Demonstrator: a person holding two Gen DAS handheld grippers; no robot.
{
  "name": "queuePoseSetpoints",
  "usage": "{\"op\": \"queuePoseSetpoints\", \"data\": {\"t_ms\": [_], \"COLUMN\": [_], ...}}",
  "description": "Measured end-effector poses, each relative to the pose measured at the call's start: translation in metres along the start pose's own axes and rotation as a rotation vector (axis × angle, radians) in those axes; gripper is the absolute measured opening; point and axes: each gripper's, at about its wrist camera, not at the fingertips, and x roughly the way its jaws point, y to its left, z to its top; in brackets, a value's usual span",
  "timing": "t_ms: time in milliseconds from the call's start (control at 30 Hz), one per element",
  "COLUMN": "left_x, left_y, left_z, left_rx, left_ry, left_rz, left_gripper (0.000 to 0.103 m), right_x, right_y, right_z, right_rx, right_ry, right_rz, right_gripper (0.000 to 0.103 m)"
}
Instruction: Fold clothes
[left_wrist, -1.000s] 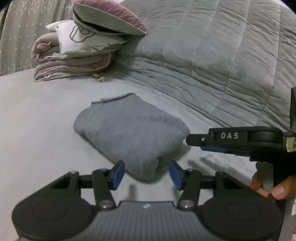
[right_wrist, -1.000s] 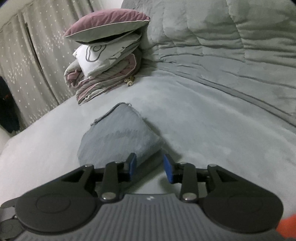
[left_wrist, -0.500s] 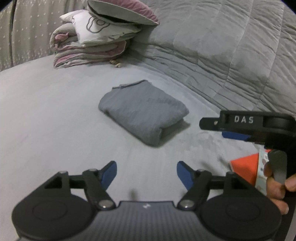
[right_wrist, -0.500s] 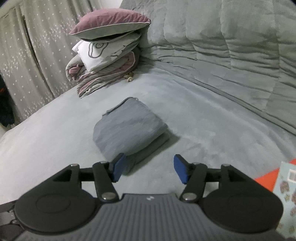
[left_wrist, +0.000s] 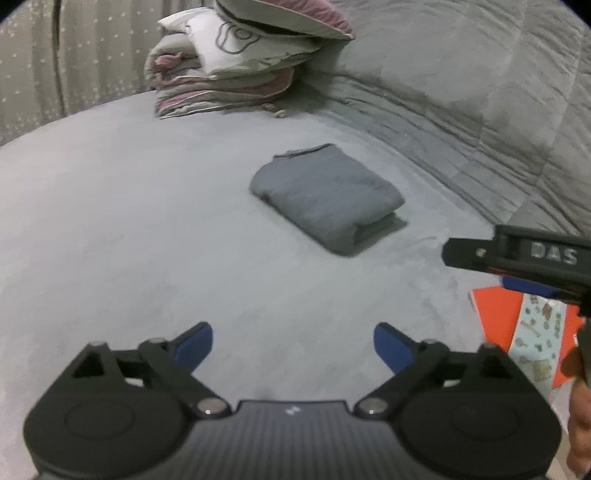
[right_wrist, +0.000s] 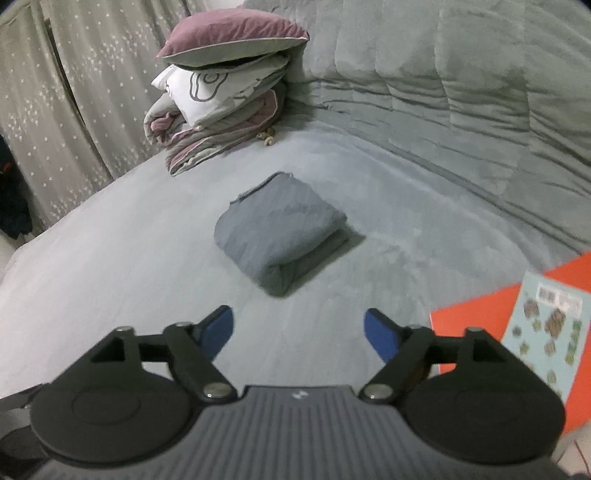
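Folded grey garment (left_wrist: 327, 197) lying alone on the grey bed (left_wrist: 129, 229), both grippers spread and empty.

The garment sits mid-bed as a compact rectangle, its rolled fold edge facing the cameras and a thinner layer peeking out under the right side; in the right wrist view it (right_wrist: 280, 236) lies straight ahead, well apart from the fingertips. The left gripper (left_wrist: 293, 349) is released, blue pads wide apart over bare bedding, holding nothing. The right gripper (right_wrist: 299, 334) is likewise released and empty; from the left view its black body marked "DAS" (left_wrist: 532, 258) juts in at the right edge. Near it lies an orange book (right_wrist: 476, 314). Behind the garment stand stacked pillows (right_wrist: 225, 92), a quilt (right_wrist: 461, 81) and a curtain (right_wrist: 55, 110).
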Motion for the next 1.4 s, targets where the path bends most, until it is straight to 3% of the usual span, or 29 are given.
{"op": "queuePoseSetpoints", "data": {"t_ms": [67,200,567,867,1167,1400], "left_x": [-0.005,-0.01,-0.012,-0.02,-0.024,-0.025], "left_y": [-0.001,-0.002,0.009,0.011,0.018,0.024], "left_z": [-0.004,-0.015,-0.056,-0.065,-0.065,-0.065], "left_rx": [-0.002,0.014,-0.026,-0.064,-0.06,-0.061], "left_ry": [0.004,0.032,0.111,0.089,0.071,0.064], "left_rz": [0.018,0.061,0.125,0.157,0.186,0.201], "left_gripper": [0.102,0.102,0.102,0.102,0.102,0.102], "right_x": [-0.008,-0.018,-0.019,-0.01,-0.012,-0.008], "right_y": [0.004,0.015,0.032,0.031,0.057,0.064], "right_z": [-0.006,-0.017,-0.065,-0.079,-0.087,-0.087], "right_rx": [0.008,-0.005,-0.095,-0.112,-0.202,-0.224], "right_ry": [-0.007,-0.022,-0.019,-0.014,-0.039,-0.057], "right_rz": [-0.015,-0.066,-0.136,-0.183,-0.148,-0.168], "right_gripper": [0.099,0.103,0.103,0.103,0.103,0.103]}}
